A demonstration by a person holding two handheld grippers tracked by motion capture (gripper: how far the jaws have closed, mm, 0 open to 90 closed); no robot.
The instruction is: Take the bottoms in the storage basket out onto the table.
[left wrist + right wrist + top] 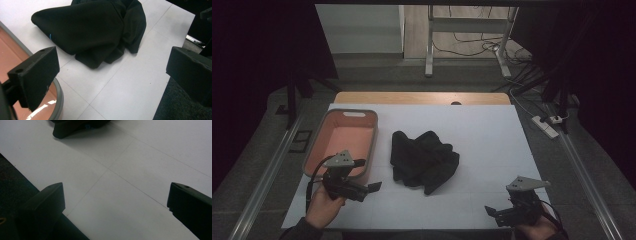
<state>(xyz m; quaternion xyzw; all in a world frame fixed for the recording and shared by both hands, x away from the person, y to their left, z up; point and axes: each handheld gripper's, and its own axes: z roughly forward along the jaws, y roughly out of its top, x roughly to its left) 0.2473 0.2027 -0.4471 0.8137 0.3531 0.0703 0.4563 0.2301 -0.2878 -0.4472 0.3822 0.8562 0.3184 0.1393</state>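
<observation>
Lying on the table [492,130]: one black cloth [424,161], one pink basket [343,142]. Hovering nearby, both spread wide and holding nothing: left gripper [369,189], right gripper [492,212].

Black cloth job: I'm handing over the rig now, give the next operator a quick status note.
Left gripper: open, empty, by the bin's near corner, aimed at the cloth.
Right gripper: open, empty, at the table's near right edge.
Cloth: crumpled heap mid-table, right of the bin, untouched.
Bin: looks empty.
Done: nothing yet.
Left: probably grasp the cloth and handle it, perhaps into the bin.
</observation>
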